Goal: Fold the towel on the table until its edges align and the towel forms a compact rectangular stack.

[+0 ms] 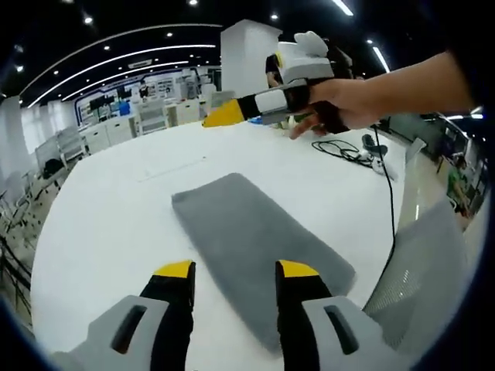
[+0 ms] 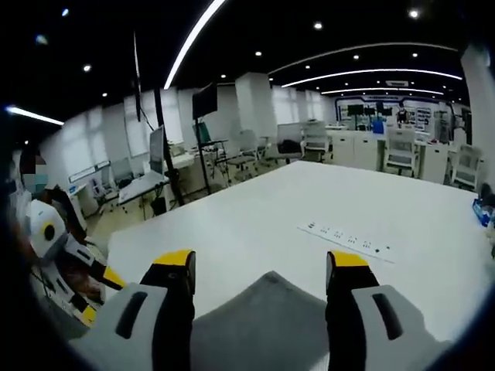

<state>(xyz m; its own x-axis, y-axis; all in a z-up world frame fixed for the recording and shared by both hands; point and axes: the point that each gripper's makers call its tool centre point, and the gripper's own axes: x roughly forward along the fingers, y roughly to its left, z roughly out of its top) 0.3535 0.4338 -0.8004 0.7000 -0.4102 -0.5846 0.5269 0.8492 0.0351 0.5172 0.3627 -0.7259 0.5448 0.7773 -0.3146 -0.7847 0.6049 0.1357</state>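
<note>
A grey towel [image 1: 255, 232] lies flat on the white table [image 1: 116, 209] as a long folded rectangle, running diagonally away from me. My left gripper [image 1: 236, 270] hovers open over the towel's near end, one yellow-tipped jaw on each side of it. A hand holds my right gripper [image 1: 220, 116] above the far side of the table, clear of the towel. In the right gripper view, that gripper [image 2: 261, 263] is open, and the towel's end [image 2: 263, 325] lies below and between its jaws. The left gripper [image 2: 104, 282] shows at the left edge of that view.
Black cables and a plug [image 1: 348, 151] lie near the table's right edge. A grey mesh chair back [image 1: 425, 263] stands beside that edge. A white power strip [image 2: 352, 239] lies on the table. Desks and chairs [image 2: 309, 139] stand beyond.
</note>
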